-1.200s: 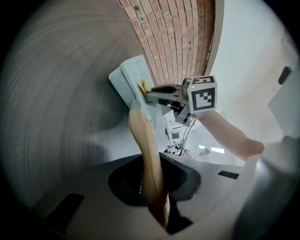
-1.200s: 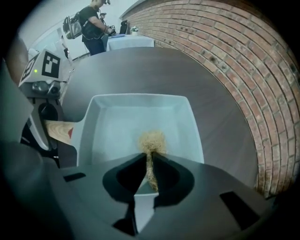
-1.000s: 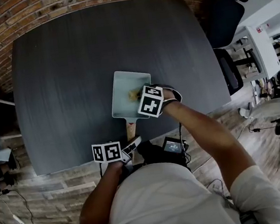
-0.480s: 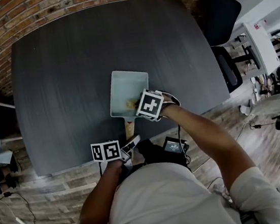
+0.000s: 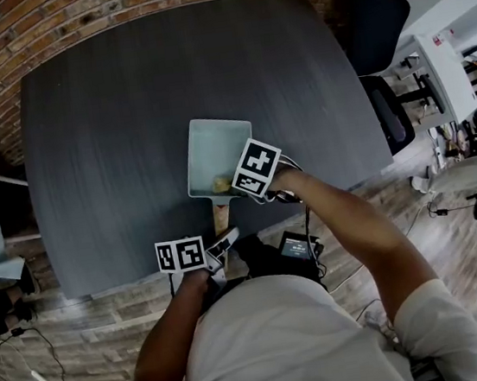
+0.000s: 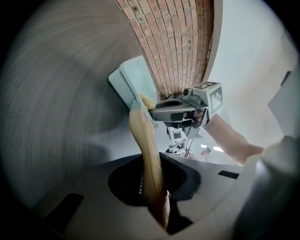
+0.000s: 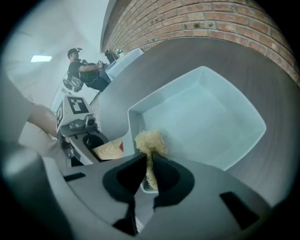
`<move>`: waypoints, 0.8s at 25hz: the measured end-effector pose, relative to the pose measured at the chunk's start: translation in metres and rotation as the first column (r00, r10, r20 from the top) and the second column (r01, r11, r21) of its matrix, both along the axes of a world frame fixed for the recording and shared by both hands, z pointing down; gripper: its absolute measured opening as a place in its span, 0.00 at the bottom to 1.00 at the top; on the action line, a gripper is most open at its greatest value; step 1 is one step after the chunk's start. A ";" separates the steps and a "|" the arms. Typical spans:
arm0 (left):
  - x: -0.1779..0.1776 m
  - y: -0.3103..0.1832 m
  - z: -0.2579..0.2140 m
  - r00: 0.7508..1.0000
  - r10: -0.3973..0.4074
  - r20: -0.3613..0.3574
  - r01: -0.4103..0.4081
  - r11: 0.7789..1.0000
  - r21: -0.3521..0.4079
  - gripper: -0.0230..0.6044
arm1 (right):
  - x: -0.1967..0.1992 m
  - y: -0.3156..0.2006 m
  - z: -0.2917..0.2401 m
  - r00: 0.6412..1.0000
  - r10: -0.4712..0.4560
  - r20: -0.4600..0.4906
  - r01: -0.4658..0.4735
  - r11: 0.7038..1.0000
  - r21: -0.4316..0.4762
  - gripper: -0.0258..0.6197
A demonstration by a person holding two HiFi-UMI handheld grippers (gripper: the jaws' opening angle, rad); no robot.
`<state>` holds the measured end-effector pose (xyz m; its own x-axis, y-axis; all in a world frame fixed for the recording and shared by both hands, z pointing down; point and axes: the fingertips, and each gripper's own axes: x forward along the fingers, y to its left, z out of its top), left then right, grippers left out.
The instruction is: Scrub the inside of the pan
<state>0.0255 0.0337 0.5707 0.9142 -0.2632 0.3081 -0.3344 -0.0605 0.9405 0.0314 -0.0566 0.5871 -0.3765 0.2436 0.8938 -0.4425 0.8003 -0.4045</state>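
Right claw (image 7: pixel 149 171): jaws nearly together, pinching the scrubber (image 7: pixel 150 140) by its tail, with the tuft sticking out past the tips. Over the last second it slid from the middle-right of the pan (image 7: pixel 206 112) back to the near wall, by the handle-side corner. It also rolled, so its marker cube now sits tilted on a corner. The scrubber went with it across the floor of the pan. We read this as a scrubbing stroke under way — one pass toward the handle end. How much of the floor is done we cannot tell.

Left claw (image 6: pixel 157 206): unmoved, jaws a narrow gap apart, clamped on the wooden handle (image 6: pixel 149 154). The pan lies straight ahead of it, flat on the table (image 5: pixel 110 141).

Writing: none legible — only black-and-white square markers on the cubes. There is a red patch near the handle end, but we make out no letters.
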 end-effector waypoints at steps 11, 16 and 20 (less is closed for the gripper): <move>0.000 0.002 0.001 1.000 0.005 0.006 -0.005 1.000 -0.006 0.13 | -0.004 0.007 -0.013 0.985 0.126 0.117 -0.101 0.975 -0.196 0.11; -0.001 0.001 0.001 1.000 0.006 0.002 -0.006 1.000 -0.010 0.13 | -0.004 0.004 -0.035 0.965 0.168 0.202 -0.124 0.969 -0.213 0.11; -0.002 0.001 0.001 1.000 0.006 -0.002 -0.006 1.000 -0.009 0.13 | 0.001 -0.008 -0.057 0.935 0.202 0.292 -0.161 0.974 -0.161 0.11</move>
<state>0.0234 0.0348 0.5721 0.9166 -0.2546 0.3084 -0.3318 -0.0538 0.9418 0.0329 -0.0650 0.5302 -0.6743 0.2537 0.6936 -0.4140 0.6479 -0.6394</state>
